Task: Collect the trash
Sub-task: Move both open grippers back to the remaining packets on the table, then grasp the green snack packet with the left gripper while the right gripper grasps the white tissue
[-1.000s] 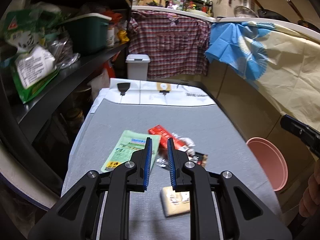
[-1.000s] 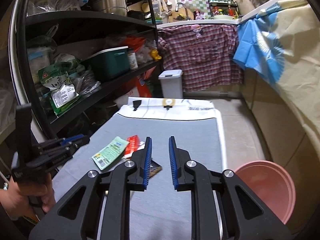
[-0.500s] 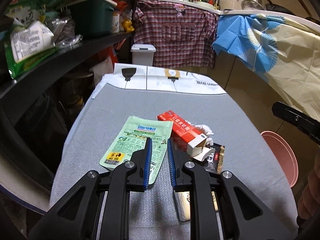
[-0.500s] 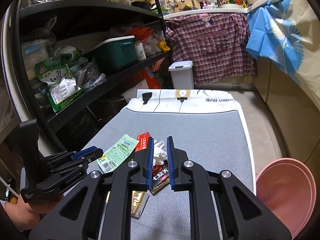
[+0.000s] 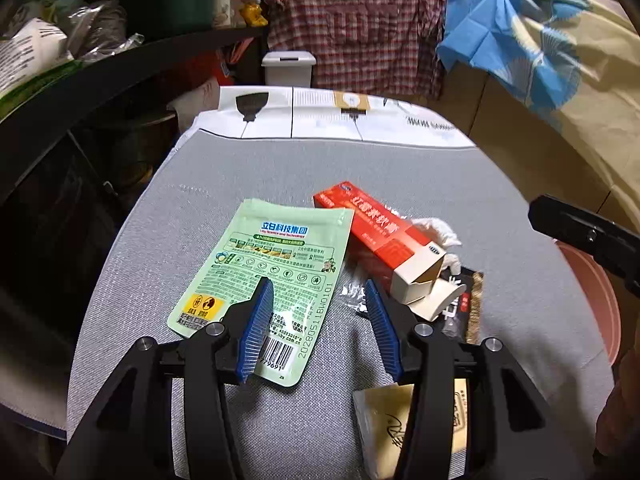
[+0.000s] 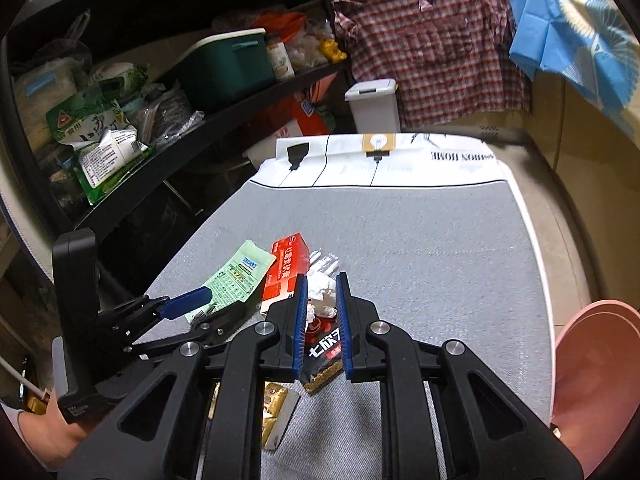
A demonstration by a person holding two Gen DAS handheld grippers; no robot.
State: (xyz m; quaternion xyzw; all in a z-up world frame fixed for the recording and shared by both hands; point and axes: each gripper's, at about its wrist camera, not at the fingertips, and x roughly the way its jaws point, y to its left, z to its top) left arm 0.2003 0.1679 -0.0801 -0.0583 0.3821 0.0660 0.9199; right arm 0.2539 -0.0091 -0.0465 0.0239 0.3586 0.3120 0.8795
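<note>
The left gripper has its blue-padded fingers spread wide and released, holding nothing, low over the lower right part of a pale green pouch that lies flat on the table. One finger overlaps the pouch near its barcode; the other sits at the open end of a red carton.

The right gripper has its fingers drawn close but with a narrow gap left, around a crumpled white tissue and above a black sachet; whether the pads press on the tissue cannot be told.

The trash is bunched in the near middle of the grey table: green pouch leftmost, red carton touching its right edge, tissue and black sachet just right of the carton, and a beige-gold wrapper nearest the camera. A pink basin stands off the table's right edge. Beyond the far end stands a small white lidded bin, before a hanging plaid shirt. Dark shelves with bags and a green box run along the left.
</note>
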